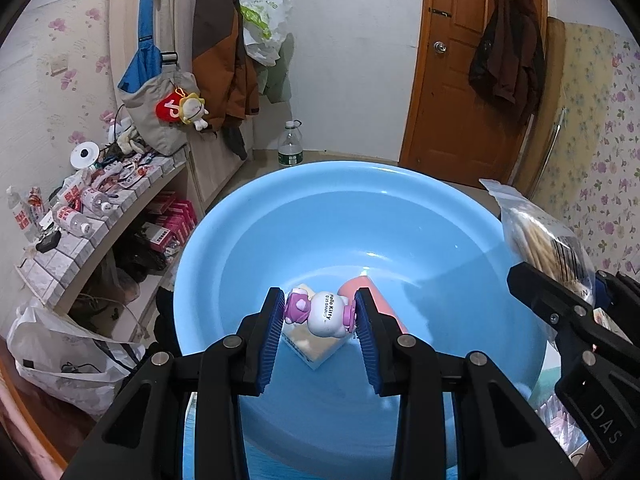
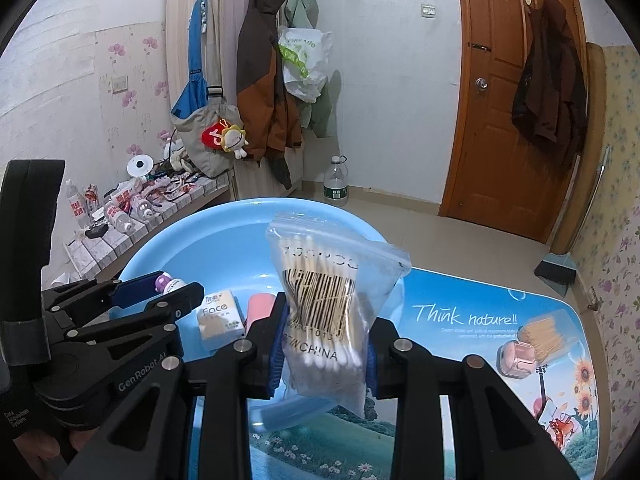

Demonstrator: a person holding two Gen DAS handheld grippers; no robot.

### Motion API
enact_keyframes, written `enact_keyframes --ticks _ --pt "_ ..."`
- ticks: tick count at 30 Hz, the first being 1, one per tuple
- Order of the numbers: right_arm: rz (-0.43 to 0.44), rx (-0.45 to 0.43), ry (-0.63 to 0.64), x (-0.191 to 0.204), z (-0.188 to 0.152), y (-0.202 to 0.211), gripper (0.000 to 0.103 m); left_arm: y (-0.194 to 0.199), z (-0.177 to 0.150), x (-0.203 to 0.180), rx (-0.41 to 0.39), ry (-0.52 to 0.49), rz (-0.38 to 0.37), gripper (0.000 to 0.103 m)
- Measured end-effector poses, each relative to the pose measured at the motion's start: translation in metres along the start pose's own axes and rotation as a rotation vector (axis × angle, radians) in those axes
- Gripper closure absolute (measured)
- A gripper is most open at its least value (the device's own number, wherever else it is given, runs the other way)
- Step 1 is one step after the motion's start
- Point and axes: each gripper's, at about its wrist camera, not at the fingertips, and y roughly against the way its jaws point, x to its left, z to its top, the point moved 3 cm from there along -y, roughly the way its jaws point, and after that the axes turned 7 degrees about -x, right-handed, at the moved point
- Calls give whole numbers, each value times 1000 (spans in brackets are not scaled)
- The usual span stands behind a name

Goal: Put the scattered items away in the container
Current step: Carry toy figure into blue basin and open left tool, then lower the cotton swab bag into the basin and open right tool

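The left gripper (image 1: pixel 316 316) is clamped on a small white and purple figurine (image 1: pixel 320 314) whose back reads "Hello Kitty", with smaller print under it too fine to read; both blue pads press its ends, and it hangs above the inside of the blue basin (image 1: pixel 420 216). The right gripper (image 2: pixel 324 344) pinches a clear zip bag of cotton swabs (image 2: pixel 320 292) over the basin's right rim; the bag shows a barcode, digits ending "1013" and "IN CHINA", the words before that being hidden behind the left pad, and mirrored lettering near the zip cannot be read. On the basin floor lie a tissue pack (image 2: pixel 220 314) marked "Face", with small characters above that stay unclear, and a pink item (image 2: pixel 260 308) just beside it, largely covered by the gripper, so what it is cannot be told. The basin sits on the left part of the tabletop (image 2: pixel 460 292), whose printed cover reads "Think nature!!" toward the far right corner; the fine lines below that are illegible. In the right wrist view the left gripper's body reads "GenRobot.AI". The tabletop's near edge is cut off by the gripper arms.
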Motion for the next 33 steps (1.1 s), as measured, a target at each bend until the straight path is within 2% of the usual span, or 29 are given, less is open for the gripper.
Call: enact_keyframes --ticks 1,3,4,5,8,15,33 --pt "-1 1 -1 0 0 0 70 0 0 -1 2 -1 -1 67" --pt "-3 2 -1 -2 -1 -1 70 1 -1 -1 -1 -9 6 48" --pt "-4 3 -1 -2 0 -1 70 3 -1 -2 -12 -13 16 31" --pt "-6 4 -1 -2 0 -2 70 6 -1 -2 -34 -21 31 23" --pt "-9 6 0 -3 -1 -1 71 14 0 -4 -63 -37 38 17" --pt "-13 4 3 3 1 -1 71 18 0 0 -63 -31 33 13" --pt "-5 -28 16 6 4 29 71 44 0 6 -87 -21 18 7"
